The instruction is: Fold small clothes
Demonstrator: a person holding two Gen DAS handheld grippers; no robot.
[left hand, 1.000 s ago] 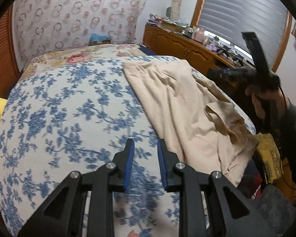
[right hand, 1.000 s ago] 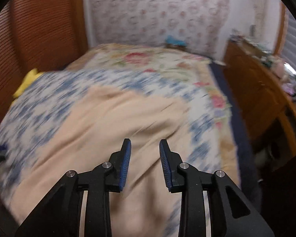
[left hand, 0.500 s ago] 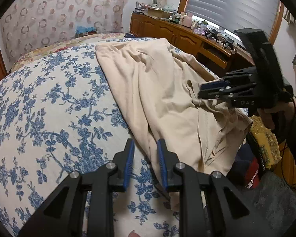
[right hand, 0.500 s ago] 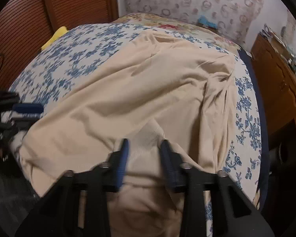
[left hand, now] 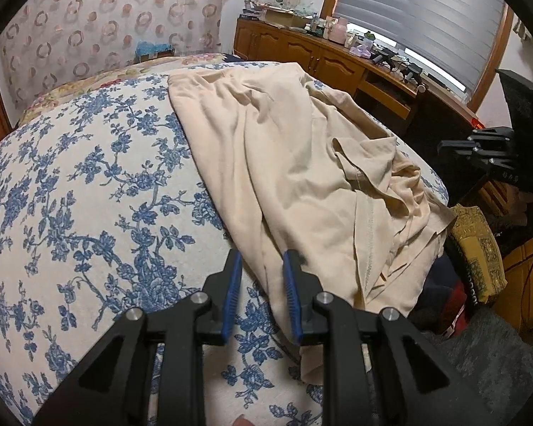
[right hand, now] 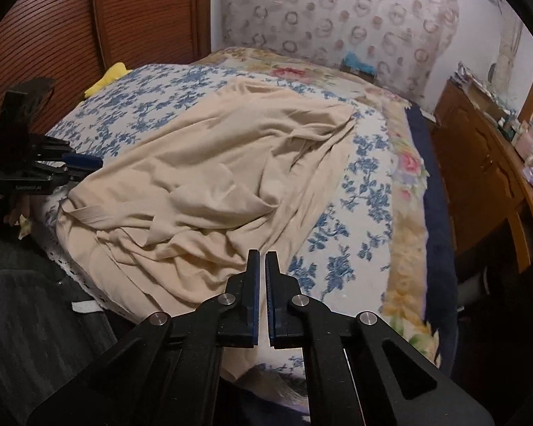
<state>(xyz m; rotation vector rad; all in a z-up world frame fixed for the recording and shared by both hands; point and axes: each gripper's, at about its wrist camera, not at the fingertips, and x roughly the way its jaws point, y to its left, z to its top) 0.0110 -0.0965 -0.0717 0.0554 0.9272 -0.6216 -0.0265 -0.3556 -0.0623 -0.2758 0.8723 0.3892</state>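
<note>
The beige garment is spread in rumpled folds across the blue-flowered bedspread, filling the centre of both views, likely laid out so an edge can be found for folding. The left gripper is angled downward at lower centre, its jaws parted over the garment's near edge, nothing pinched. The right gripper is tilted down at the bottom of its view by the garment's near edge; its jaws have just been closing and are now clenched, with no cloth seen between them.
</note>
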